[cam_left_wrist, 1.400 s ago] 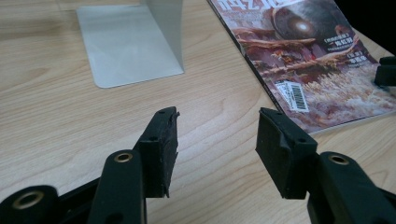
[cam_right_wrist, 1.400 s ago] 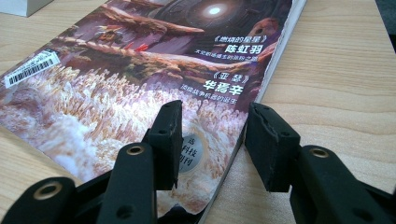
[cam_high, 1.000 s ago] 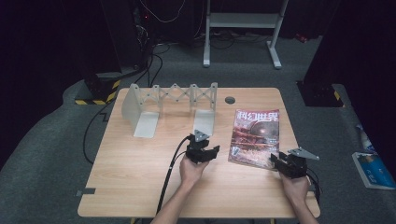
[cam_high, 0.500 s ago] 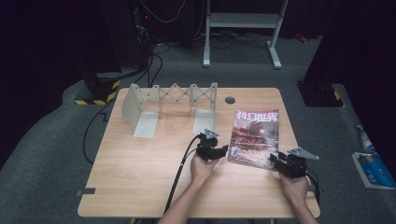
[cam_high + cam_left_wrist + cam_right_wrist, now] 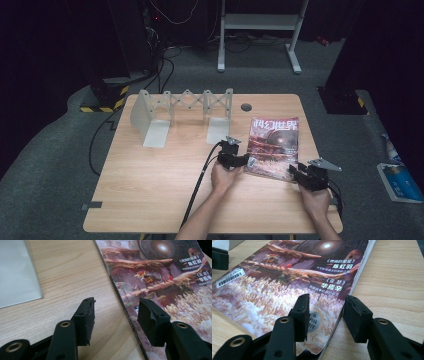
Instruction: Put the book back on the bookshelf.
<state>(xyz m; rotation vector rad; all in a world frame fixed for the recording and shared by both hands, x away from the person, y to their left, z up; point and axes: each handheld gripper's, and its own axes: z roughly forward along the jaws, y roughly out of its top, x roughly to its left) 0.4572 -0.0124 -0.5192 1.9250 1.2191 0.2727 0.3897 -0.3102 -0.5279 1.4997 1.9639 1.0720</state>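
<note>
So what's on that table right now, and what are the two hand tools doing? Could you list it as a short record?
surface: wooden table
main item: magazine, lying flat, cover up
left gripper: open, fingers straddling the magazine's left edge
right gripper: open, fingers straddling the magazine's right edge at its near corner
held: nothing gripped yet
behind: grey folding book rack, standing empty
likely next: closing on the magazine edges to lift it

The table is seen from above; the magazine is viewed closely, low, from both gripper cameras and shared.
</note>
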